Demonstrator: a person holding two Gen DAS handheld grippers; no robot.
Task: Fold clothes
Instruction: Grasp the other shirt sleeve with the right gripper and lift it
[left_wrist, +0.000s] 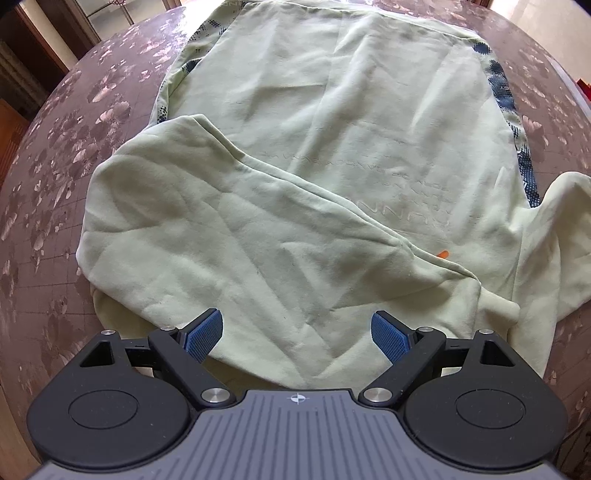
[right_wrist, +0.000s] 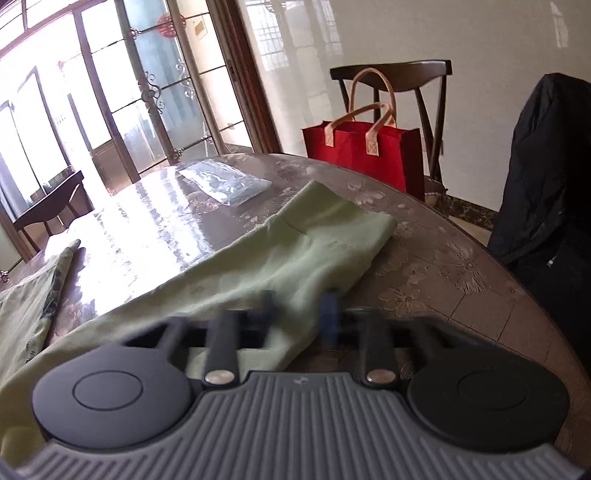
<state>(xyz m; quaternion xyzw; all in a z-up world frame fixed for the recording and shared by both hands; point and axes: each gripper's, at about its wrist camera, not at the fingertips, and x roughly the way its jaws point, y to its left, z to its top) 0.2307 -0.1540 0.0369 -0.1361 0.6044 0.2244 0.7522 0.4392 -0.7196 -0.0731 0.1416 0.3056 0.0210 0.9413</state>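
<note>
A pale green sweatshirt (left_wrist: 332, 110) with blue patterned side stripes lies flat on the floral table (left_wrist: 55, 184). One sleeve (left_wrist: 221, 229) is folded across its body. My left gripper (left_wrist: 297, 332) hovers over the near edge of that fold, pointing steeply down, open, with nothing between its blue pads. The other sleeve (right_wrist: 295, 243) stretches out over the table (right_wrist: 461, 277) in the right wrist view. My right gripper (right_wrist: 299, 314) sits low on it; its fingers are blurred, with the sleeve's cloth between them, and it is shut on that cloth.
A clear plastic packet (right_wrist: 225, 181) lies on the table beyond the sleeve. A red tote bag (right_wrist: 365, 155) stands on a dark wooden chair (right_wrist: 406, 74) past the table's rim. A black jacket (right_wrist: 546, 184) hangs at the right. Glass doors fill the back left.
</note>
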